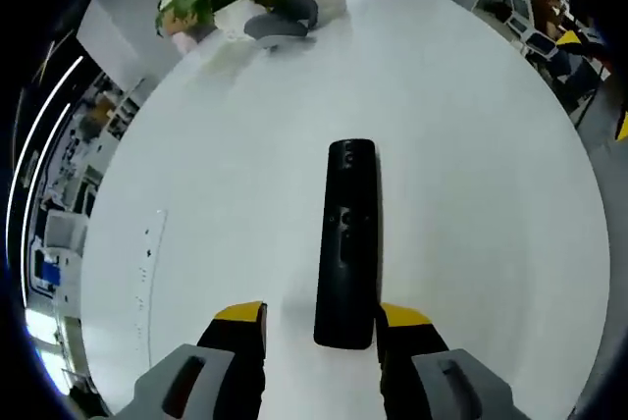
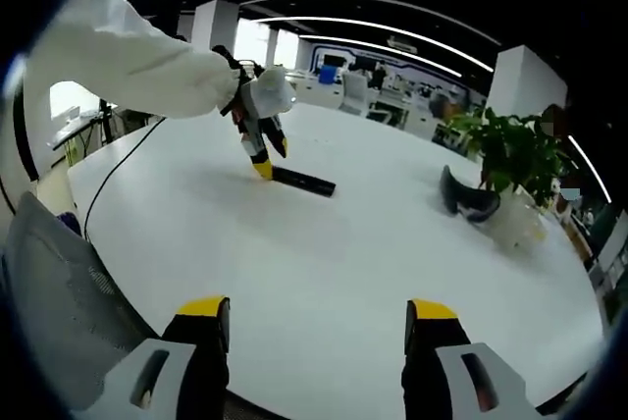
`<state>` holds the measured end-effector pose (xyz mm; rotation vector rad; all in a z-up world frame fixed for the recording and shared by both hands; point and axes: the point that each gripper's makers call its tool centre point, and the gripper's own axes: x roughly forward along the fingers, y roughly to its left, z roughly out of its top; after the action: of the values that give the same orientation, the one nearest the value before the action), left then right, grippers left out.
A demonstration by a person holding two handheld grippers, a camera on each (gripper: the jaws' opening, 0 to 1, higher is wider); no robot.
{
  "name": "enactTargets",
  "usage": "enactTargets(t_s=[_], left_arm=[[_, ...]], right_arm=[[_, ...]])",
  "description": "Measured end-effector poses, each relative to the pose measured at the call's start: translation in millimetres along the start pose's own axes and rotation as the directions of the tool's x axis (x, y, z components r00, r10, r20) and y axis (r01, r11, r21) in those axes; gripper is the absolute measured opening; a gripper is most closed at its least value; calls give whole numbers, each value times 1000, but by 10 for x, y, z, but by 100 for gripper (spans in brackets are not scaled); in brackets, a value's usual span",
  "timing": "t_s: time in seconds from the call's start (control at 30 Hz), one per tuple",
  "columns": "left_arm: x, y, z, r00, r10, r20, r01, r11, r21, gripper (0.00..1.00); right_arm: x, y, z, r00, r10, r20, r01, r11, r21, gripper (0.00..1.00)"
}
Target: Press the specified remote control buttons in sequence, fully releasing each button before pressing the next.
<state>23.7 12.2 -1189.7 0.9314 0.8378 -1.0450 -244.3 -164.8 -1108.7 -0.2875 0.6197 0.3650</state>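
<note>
The remote [image 1: 346, 241] lies flat on the white surface [image 1: 471, 145], lengthwise along the left gripper view, its near end between the left gripper [image 1: 322, 326] fingers, which stand apart on either side of it. Whether the right-hand finger touches the remote's edge cannot be settled from this angle. In the right gripper view, the left gripper [image 2: 263, 150] hangs over one end of the remote [image 2: 304, 183]. The right gripper [image 2: 318, 322] is well apart from the remote, fingers spread and empty, above the surface's near edge.

Judgement: steadying stage, no button yet pressed. Recommended: close the left fingers squarely on the remote's sides without sliding it, bring one right fingertip straight down on the target button, then lift fully clear before the next.
</note>
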Motion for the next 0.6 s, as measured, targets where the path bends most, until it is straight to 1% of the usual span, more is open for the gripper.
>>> enactTargets(t_s=[0.03,0.07,0.13,0.17,0.23,0.27,0.33,0.37,0.43,0.47,0.5,0.53,0.57,0.6], left_arm=[[-3,69,-9,999,39,10,-39,999,-13,49],[-9,80,-19,999,48,13,-48,999,-19,54],[-28,63,-38,999,42,19,-42,999,-30,63],[-34,61,-38,999,46,28,-45,998,-33,73],[-44,9,-52,998,45,34,-43,998,-42,89],[-52,-33,-67,999,43,30,-41,998,-47,92],[-82,-76,-77,997,59,45,-57,997,-44,94],[-92,-101,-82,997,58,48,-55,997,-56,95],[-127,-165,-59,995,61,75,-52,992,-113,100],[-141,-201,-60,995,52,80,-41,990,-138,100],[-172,-188,-114,995,81,50,-70,977,-200,100],[-181,-198,-107,995,79,54,-66,976,-207,100],[-225,-247,-22,990,76,115,-49,974,-221,100],[-253,-289,-9,988,73,133,-39,970,-241,100]], right_arm=[[0,-5,1,1000,-3,2,3,1000,0,72],[-2,-10,0,1000,-5,3,5,1000,2,73],[-6,-16,8,1000,-7,8,7,1000,7,74],[-7,-19,11,1000,-9,10,9,1000,7,74],[-11,-16,10,1000,-7,10,7,1000,8,74],[-12,-14,10,1000,-7,10,7,1000,6,74],[-20,-10,20,1000,-7,17,7,1000,1,75],[-22,-8,22,1000,-5,19,5,1000,0,75],[-29,-11,25,1000,-7,21,7,1000,-1,75],[-33,-14,30,1000,-8,24,8,1000,-1,75],[-38,-16,36,1000,-8,29,8,1000,1,76],[-41,-17,40,999,-8,32,8,1000,2,76],[-44,-18,44,999,-9,35,9,1000,3,76],[-51,-19,50,999,-10,39,10,1000,4,76]])
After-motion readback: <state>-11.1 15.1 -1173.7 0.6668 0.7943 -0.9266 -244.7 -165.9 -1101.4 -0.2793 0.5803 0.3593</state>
